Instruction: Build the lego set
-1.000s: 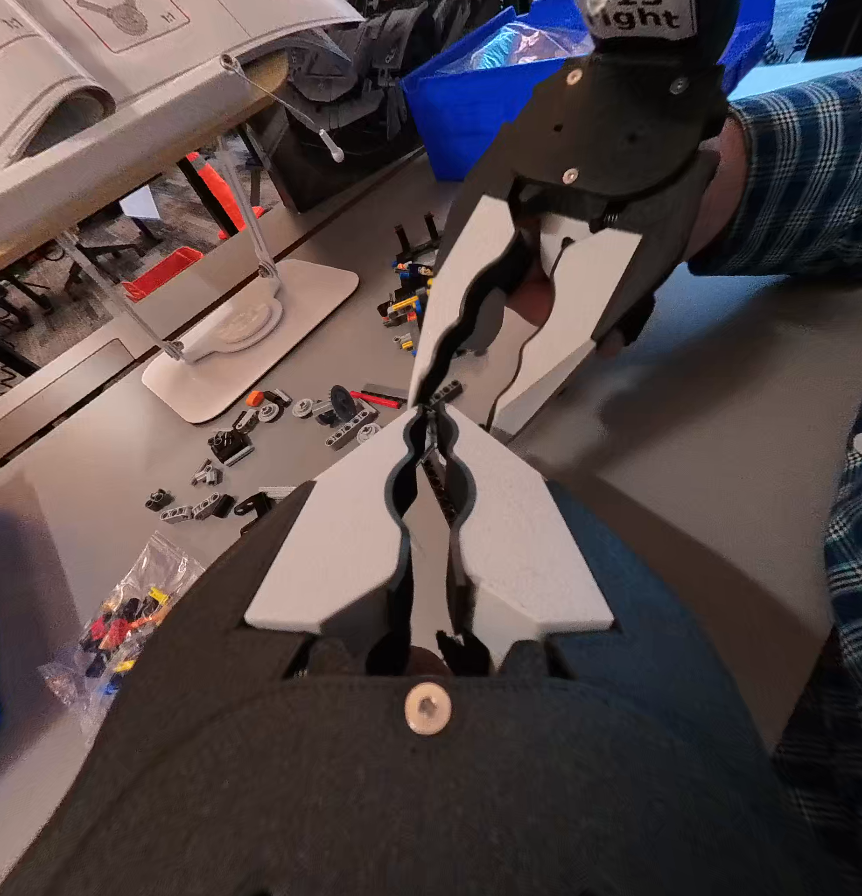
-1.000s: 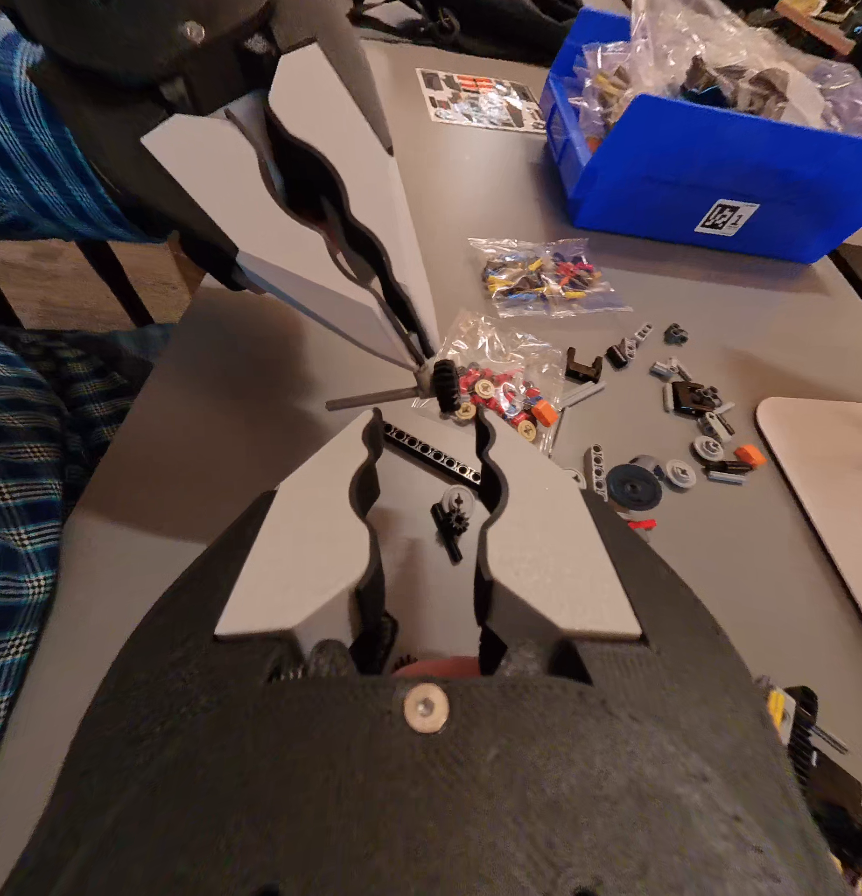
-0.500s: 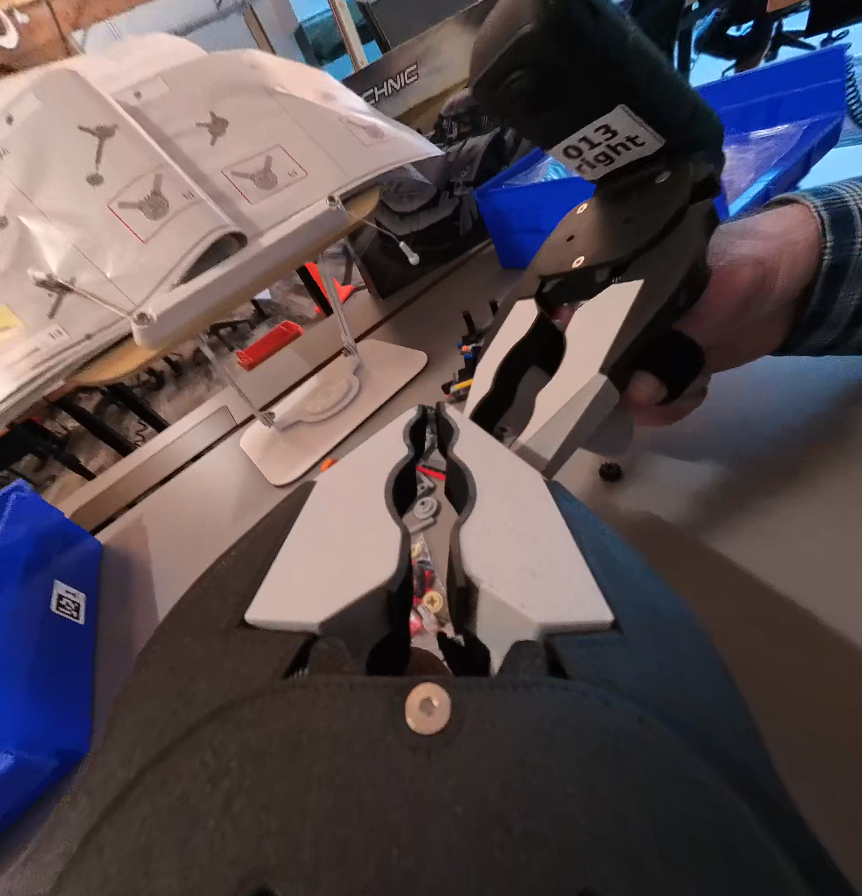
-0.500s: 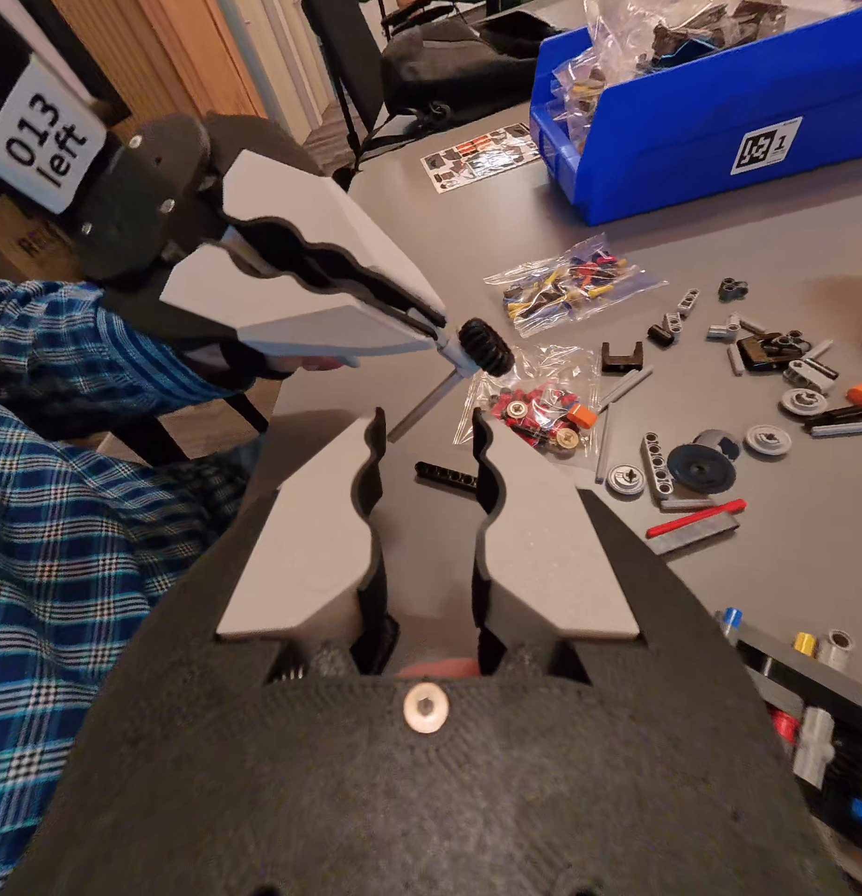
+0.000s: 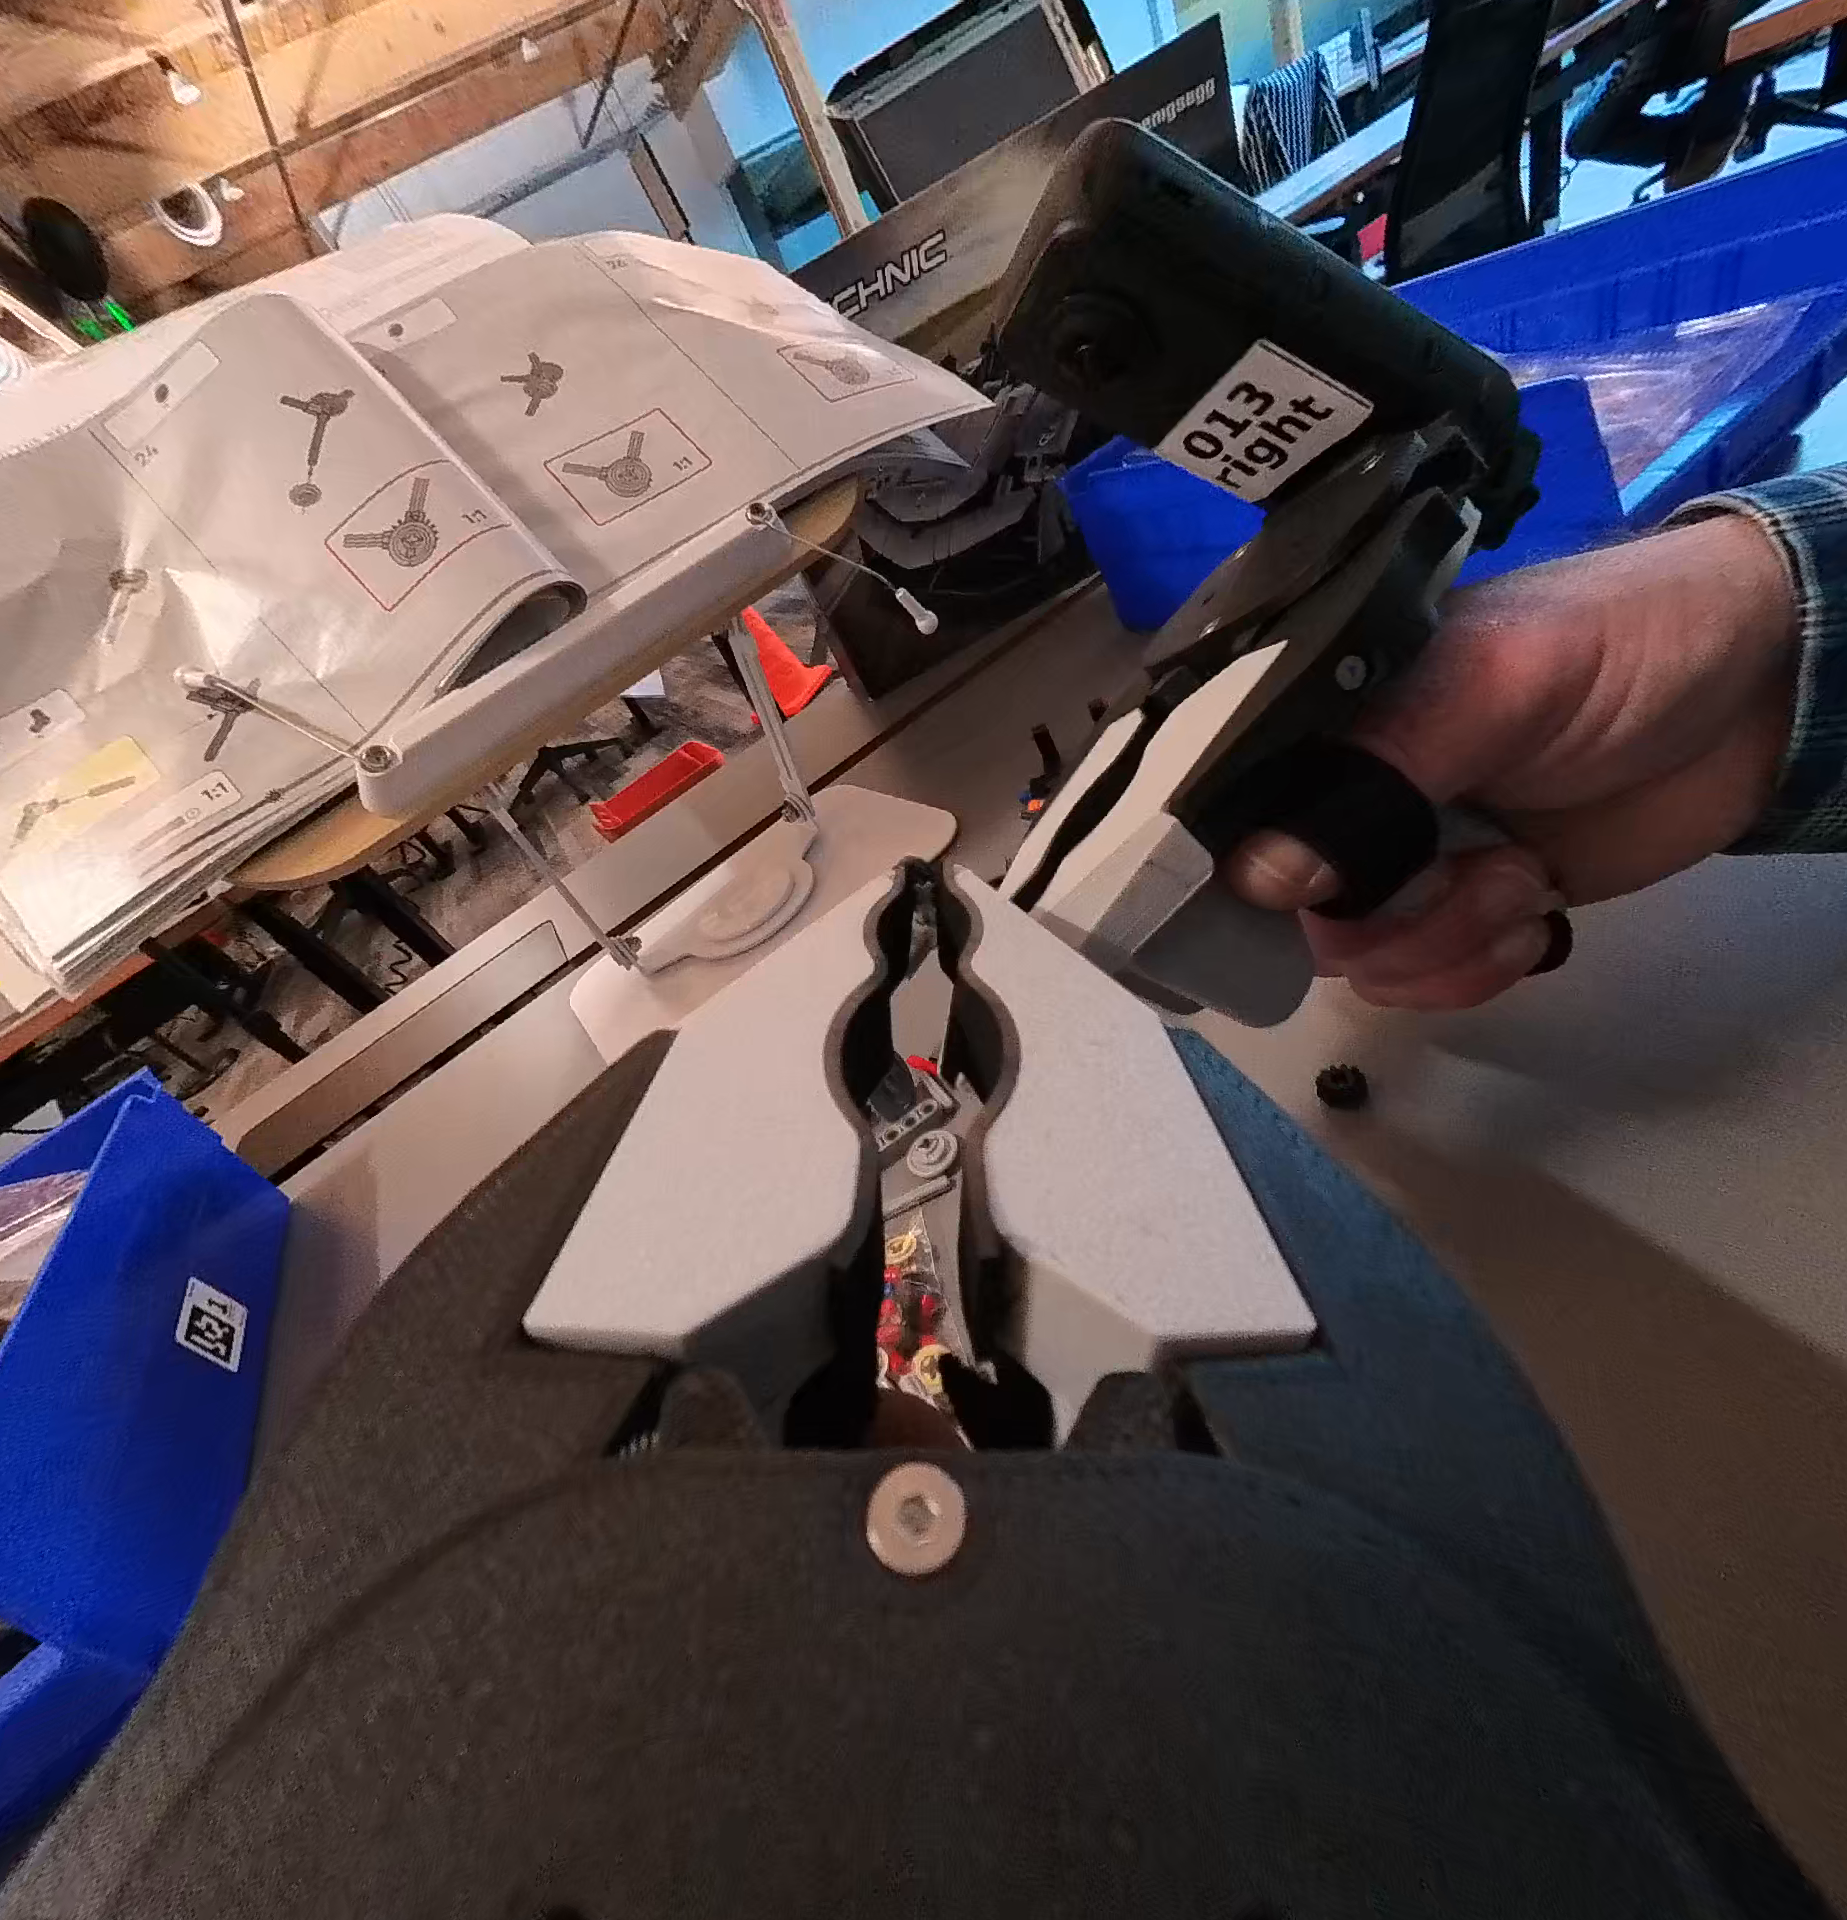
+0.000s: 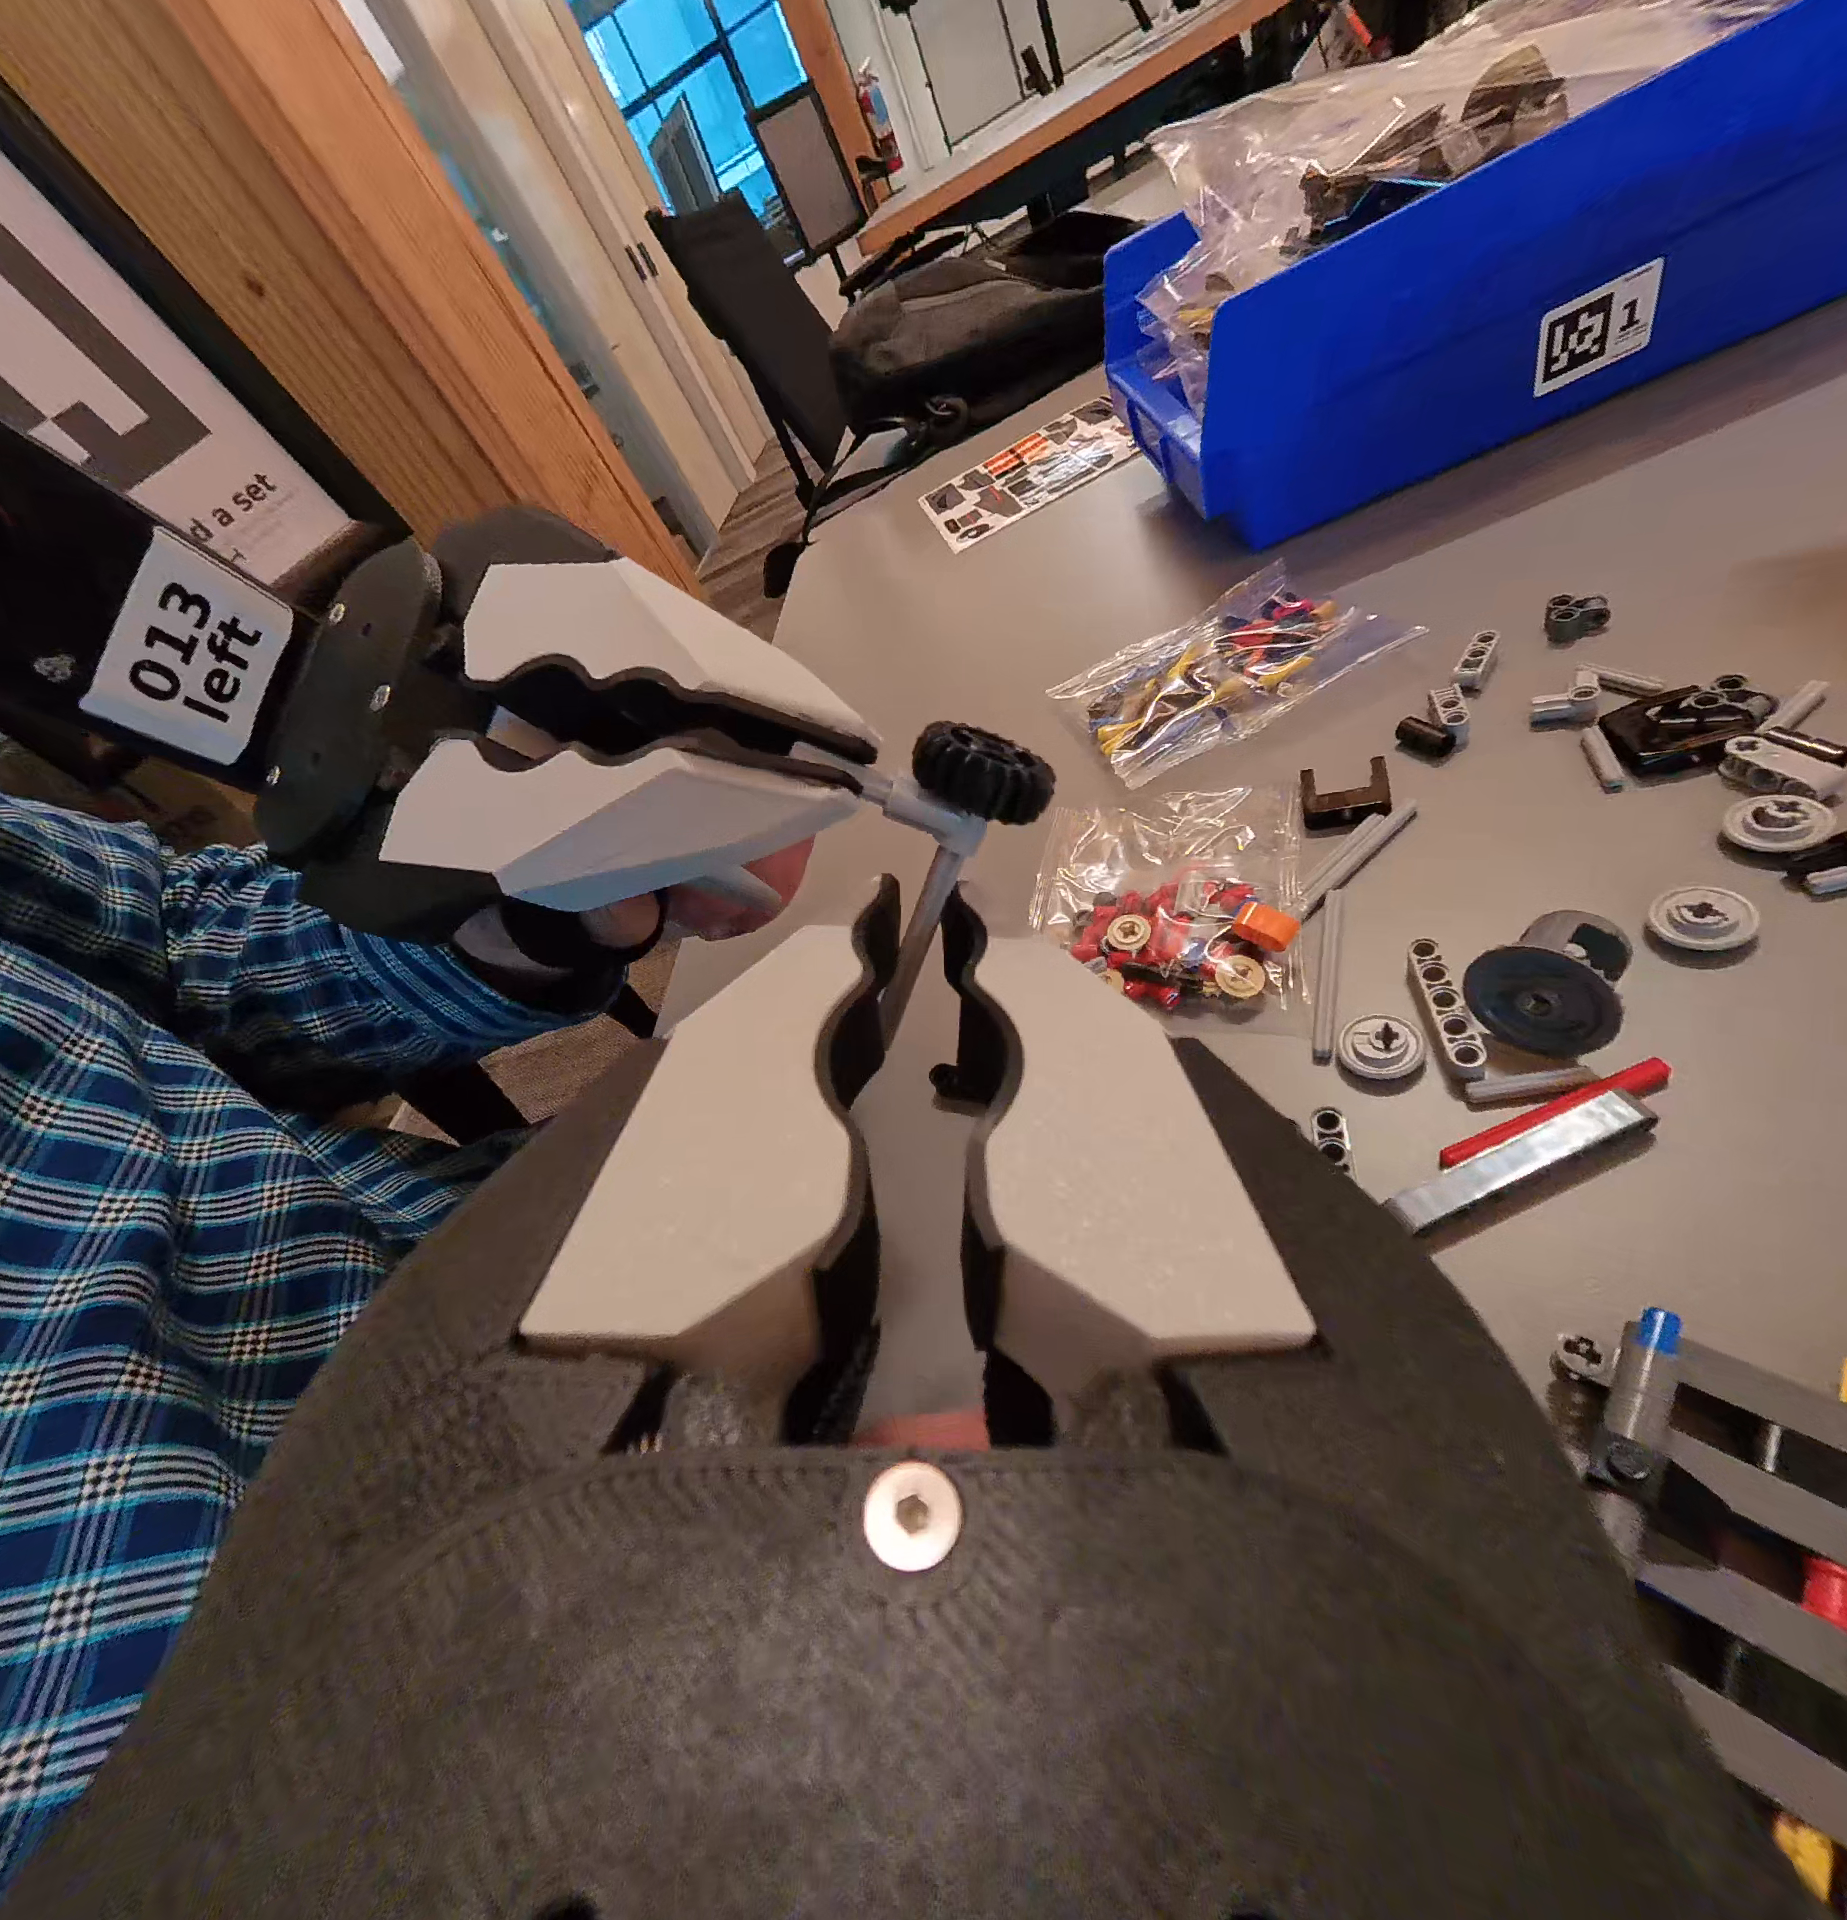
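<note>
A Lego build stands at an early stage: most parts lie loose on the grey table (image 6: 1677, 499), several bags (image 6: 1225, 665) are unopened, and the instruction booklet (image 5: 399, 468) sits open on its stand. A partly built grey and black frame (image 6: 1750, 1486) rests at the table's near right edge. The left gripper (image 6: 865, 758) is clamped on a small sub-assembly, a grey axle and angle connector (image 6: 940, 821) carrying a black gear (image 6: 983, 772), held in the air above the table edge. The right gripper (image 6: 921, 904) has its fingers a little apart around the hanging axle (image 6: 914, 956); whether they touch it cannot be told. A second small black gear (image 5: 1343, 1088) lies alone on the table. Much assembly appears to remain.
</note>
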Tool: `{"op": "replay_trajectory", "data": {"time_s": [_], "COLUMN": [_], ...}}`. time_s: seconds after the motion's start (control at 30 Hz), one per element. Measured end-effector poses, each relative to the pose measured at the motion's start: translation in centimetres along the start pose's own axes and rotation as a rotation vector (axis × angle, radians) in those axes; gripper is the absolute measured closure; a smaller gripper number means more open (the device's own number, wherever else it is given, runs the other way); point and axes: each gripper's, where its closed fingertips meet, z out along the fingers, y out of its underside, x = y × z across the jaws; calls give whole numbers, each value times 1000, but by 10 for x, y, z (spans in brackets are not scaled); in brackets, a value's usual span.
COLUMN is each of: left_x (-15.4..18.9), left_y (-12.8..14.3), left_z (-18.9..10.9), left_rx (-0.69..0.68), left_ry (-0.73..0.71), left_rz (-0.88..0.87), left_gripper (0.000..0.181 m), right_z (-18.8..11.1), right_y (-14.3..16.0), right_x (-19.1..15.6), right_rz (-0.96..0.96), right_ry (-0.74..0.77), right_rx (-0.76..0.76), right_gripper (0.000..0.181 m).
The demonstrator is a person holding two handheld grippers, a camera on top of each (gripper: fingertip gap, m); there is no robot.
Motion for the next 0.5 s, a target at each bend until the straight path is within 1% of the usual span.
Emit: {"op": "replay_trajectory", "data": {"time_s": [0.17, 0.33, 0.5], "left_x": [3, 2, 0], "left_y": [2, 4, -2], "left_z": [1, 1, -4], "left_rx": [-4, -10, 15], "left_ry": [-1, -8, -7], "left_rz": [-8, -4, 8], "left_gripper": [178, 176, 171], "right_z": [-5, -5, -6], "right_y": [-1, 0, 1], "right_x": [6, 5, 9], "right_rz": [18, 37, 53], "right_ry": [7, -14, -11], "right_rx": [11, 12, 20], "right_gripper": [181, 181, 181]}}
